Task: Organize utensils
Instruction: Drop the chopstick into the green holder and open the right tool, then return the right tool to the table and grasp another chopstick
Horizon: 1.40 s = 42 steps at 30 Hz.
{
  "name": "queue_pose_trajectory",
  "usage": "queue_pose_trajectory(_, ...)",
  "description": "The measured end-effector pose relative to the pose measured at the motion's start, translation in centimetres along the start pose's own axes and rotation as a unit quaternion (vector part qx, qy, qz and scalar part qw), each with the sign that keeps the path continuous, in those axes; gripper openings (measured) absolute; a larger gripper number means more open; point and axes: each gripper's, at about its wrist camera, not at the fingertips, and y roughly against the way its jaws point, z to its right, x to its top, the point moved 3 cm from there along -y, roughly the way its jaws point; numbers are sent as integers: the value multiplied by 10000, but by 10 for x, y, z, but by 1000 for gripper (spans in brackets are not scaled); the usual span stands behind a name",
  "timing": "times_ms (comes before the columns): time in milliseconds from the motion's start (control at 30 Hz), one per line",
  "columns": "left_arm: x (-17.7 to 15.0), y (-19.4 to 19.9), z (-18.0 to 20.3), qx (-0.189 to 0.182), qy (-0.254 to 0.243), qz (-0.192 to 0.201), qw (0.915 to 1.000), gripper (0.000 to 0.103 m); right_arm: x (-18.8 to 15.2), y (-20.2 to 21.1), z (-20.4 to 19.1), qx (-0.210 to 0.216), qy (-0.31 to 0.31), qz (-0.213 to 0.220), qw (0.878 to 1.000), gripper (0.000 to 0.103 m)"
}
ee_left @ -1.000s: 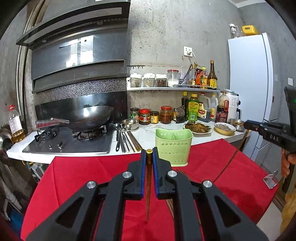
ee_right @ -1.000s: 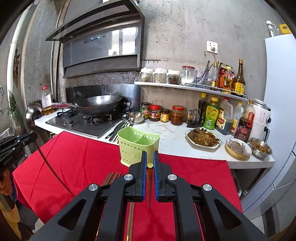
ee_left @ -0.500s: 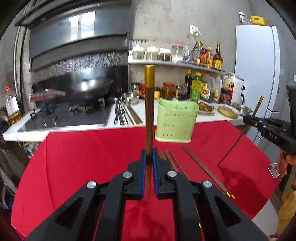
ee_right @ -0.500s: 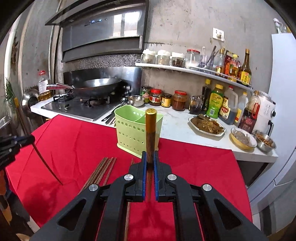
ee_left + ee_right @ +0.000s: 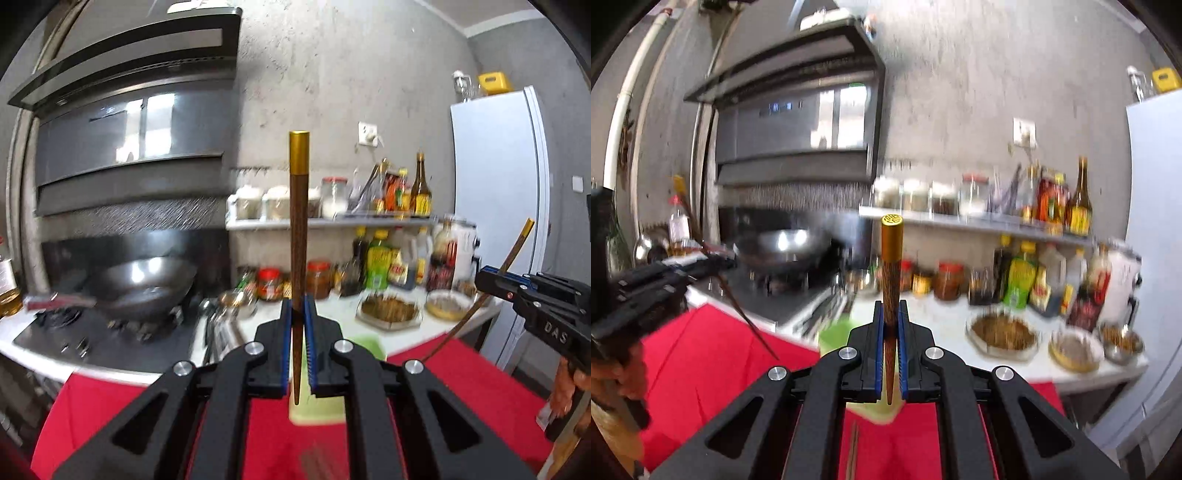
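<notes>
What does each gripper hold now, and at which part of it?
Each holds one chopstick near its thin lower end, gold cap up: the left gripper its chopstick, the right gripper its chopstick.

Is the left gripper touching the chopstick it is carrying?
Touching. In the left wrist view, the left gripper has its blue pads pressed against both sides of the upright chopstick, with no gap showing.

Right gripper body: we read "DAS" in pale capitals.
Bottle labels: too blurred for us to read.
Chopstick cap stamp: unreadable to us.
</notes>
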Motion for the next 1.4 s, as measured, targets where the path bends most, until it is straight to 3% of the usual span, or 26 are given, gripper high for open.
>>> queue_pose_trajectory(167, 8, -63, 8, -292, 93, -127, 9994, 7, 9, -47, 4, -1, -57, -81, 10000, 7)
queue_pose_trajectory(367, -28, -124, 8, -362, 117, -638, 9972, 7, -25, -95, 2, -62, -7, -640, 9979, 7)
queue_pose_trajectory(567, -50, -145, -5, -285, 369, -1083, 9930, 10, -48, -111, 5, -140, -58, -968, 9952, 13)
queue_pose_trajectory(600, -49, -142, -7, -298, 412, -1079, 9929, 13, -48, -106, 6, -181, -74, -943, 9954, 18)
queue_pose_trajectory(667, -39, -128, -9, -249, 416, -944, 9944, 32, -45, -96, 7, -168, -101, -894, 9958, 46)
queue_pose_trajectory(700, -33, -120, -9, -219, 387, -865, 9953, 37, -42, -88, 9, -171, -116, -845, 9962, 49)
queue_pose_trajectory(867, -6, -50, -8, 89, 206, -463, 9987, 48, -37, -28, 14, -357, -123, -666, 9971, 51)
queue_pose_trajectory(1000, -15, -1, -9, 493, 75, -515, 9974, 53, -54, 15, 15, -367, -99, -802, 9961, 56)
queue_pose_trajectory(1167, -83, 44, -14, 914, -88, -1324, 9869, 53, -105, 52, 2, -217, 12, -1209, 9924, 56)
queue_pose_trajectory(1300, -155, 66, -15, 895, 53, -2086, 9739, 53, -158, 70, -12, -63, 85, -1658, 9861, 56)
queue_pose_trajectory(1400, -194, 77, -15, 821, 276, -2421, 9664, 53, -190, 78, -18, -32, -13, -1882, 9821, 56)
